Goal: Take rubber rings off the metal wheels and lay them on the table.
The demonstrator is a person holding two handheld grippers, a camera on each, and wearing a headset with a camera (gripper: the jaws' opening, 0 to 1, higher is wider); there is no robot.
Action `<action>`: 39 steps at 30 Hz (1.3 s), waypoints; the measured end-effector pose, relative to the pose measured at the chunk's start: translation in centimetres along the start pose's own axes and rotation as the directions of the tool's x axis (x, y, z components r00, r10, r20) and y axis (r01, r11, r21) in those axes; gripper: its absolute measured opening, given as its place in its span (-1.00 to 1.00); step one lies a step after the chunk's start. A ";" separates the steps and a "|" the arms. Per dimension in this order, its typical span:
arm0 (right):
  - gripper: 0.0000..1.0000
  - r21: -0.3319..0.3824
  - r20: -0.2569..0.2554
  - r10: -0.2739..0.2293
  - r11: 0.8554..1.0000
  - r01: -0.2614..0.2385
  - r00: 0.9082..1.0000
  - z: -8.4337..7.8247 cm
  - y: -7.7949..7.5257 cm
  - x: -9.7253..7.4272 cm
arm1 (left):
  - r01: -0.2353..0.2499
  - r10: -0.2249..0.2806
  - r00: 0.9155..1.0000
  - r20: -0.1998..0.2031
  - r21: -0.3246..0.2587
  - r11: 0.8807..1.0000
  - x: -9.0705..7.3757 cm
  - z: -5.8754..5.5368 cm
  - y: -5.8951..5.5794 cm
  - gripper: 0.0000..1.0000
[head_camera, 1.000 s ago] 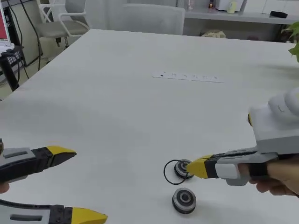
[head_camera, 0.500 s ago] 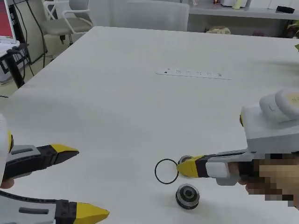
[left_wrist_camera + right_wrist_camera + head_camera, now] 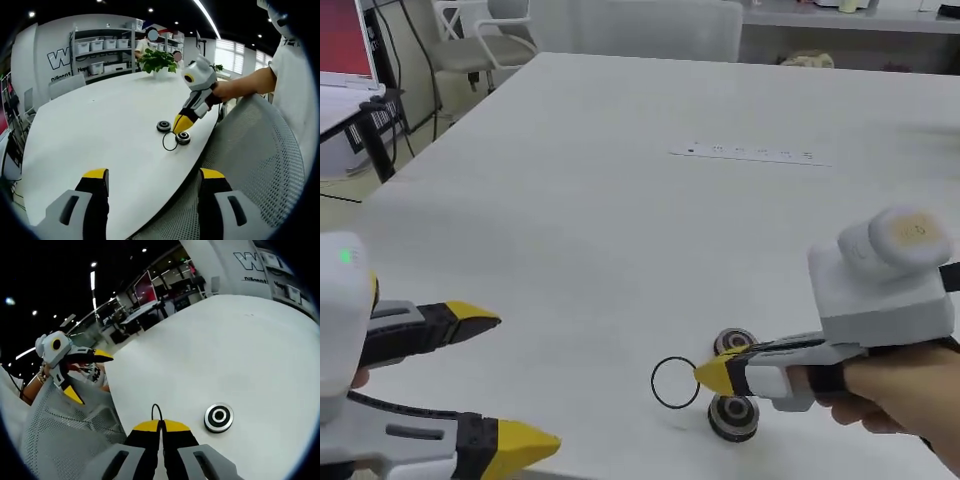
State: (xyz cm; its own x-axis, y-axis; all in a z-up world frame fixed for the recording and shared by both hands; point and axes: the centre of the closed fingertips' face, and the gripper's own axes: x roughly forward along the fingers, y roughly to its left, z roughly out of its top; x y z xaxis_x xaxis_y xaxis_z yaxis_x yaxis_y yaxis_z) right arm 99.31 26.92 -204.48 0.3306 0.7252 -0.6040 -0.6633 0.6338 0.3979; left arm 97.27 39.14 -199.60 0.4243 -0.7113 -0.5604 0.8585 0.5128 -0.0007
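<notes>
Pinching a thin black rubber ring (image 3: 653,383) between tightly closed, yellow-tipped jaws, the right gripper (image 3: 705,375) is reaching in low over the near edge of a white table (image 3: 620,200), a person's hand (image 3: 890,390) wrapping its grip. The ring is sitting free of both metal wheels, its loop spreading out to the left of the tips in the head view. Whether it is resting flat on the tabletop or hanging just above it is not clear. The far wheel (image 3: 734,341) is peeking out just behind the gripper's jaws, while the near wheel (image 3: 733,417) is lying just beside them on the person's side, close to the ring.

In the right gripper view, the ring (image 3: 154,411) is rising as a thin arc from between the clenched jaws, and one wheel (image 3: 218,417) is lying flat on the table just to their right.

The left gripper (image 3: 528,380) is hovering well apart at the table's left, its jaws spread wide and gripping nothing. Its own view is looking across the table at the right gripper (image 3: 179,124), the ring (image 3: 164,142) and both wheels near the edge, with a mesh chair (image 3: 250,165) alongside and a plant (image 3: 157,60) at the far end.
</notes>
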 end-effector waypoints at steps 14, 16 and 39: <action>-1.00 -0.048 -0.029 -0.008 0.999 0.007 1.000 -0.5 -0.1 0.5 | -0.004 0.004 1.000 0.004 -0.012 1.000 0.0 0.0 0.2 0.36; -1.00 -0.055 -0.033 -0.008 0.998 0.006 0.999 -0.6 0.0 0.5 | -0.001 0.001 1.000 0.012 -0.019 1.000 0.0 0.0 0.2 0.36; -0.92 -0.119 -0.085 -0.007 0.993 -0.003 0.996 -1.6 0.3 1.1 | -0.003 0.004 1.000 0.017 -0.031 1.000 0.0 0.1 0.2 0.32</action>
State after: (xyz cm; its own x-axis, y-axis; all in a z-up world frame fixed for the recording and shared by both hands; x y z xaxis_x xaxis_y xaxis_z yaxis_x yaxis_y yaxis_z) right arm 98.45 27.47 -206.13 0.2769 0.6954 -0.6632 -0.7395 0.5949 0.3150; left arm 97.47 39.25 -199.53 0.4326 -0.7175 -0.5460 0.8479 0.5296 -0.0242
